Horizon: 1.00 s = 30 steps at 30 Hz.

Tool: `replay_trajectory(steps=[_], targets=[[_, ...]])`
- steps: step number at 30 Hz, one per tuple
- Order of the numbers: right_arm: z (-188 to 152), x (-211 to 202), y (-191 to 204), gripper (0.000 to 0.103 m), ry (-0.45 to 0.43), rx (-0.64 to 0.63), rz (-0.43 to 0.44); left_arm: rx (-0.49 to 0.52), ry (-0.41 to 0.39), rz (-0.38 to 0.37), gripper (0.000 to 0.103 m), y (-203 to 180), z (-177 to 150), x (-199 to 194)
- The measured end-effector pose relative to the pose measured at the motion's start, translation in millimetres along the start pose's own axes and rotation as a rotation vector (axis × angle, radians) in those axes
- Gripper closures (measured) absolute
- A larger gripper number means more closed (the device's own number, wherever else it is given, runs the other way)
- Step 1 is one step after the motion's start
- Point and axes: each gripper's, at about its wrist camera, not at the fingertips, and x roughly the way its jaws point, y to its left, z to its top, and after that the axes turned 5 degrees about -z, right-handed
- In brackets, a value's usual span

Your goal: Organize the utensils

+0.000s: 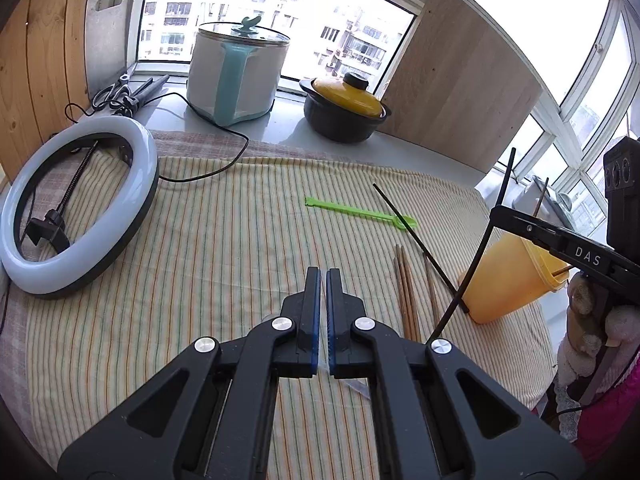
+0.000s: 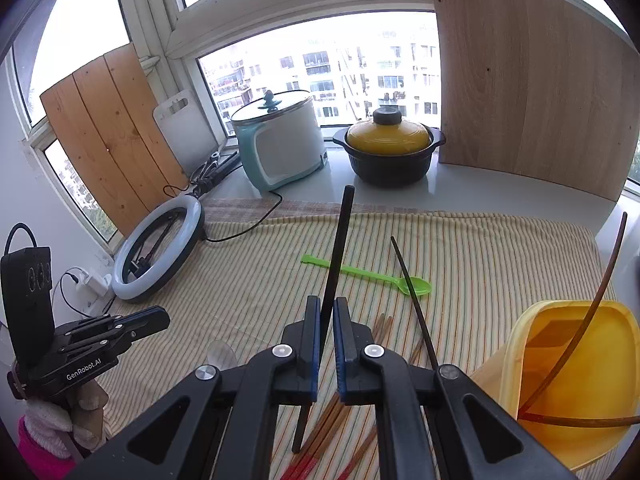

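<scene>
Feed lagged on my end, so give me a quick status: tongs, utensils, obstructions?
Right tongs shut on black chopstick. Left tongs shut, empty. Yellow plastic cup holds brown chopsticks; second black chopstick leans beside it.

Left claw (image 1: 323, 276) is matte black plastic with blue pads lining its fingers (image 1: 313, 300) and round silver screws at the pivots; right claw (image 2: 327, 304) matches, its side lettered "DAS"; gloved hand (image 1: 600, 320) in pale fuzzy fabric, pink sleeve below.
</scene>
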Motion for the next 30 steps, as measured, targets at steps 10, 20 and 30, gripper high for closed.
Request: replay_trajectory(steps=[10, 20, 30], targets=[[-6.6, -11.8, -3.6, 0.099, -0.004, 0.007, 0.023, -0.208, 0.162, 0.01, 0.057, 51.2, -20.8, 45.7], [-7.1, -13.2, -4.0, 0.099, 0.002, 0.007, 0.032, -0.227, 0.182, -0.02, 0.082, 63.2, -34.8, 73.9], [-6.1, -16.1, -5.8, 0.1, -0.011, 0.008, 0.028, -0.196, 0.116, -0.024, 0.101, 50.2, -30.3, 61.8]])
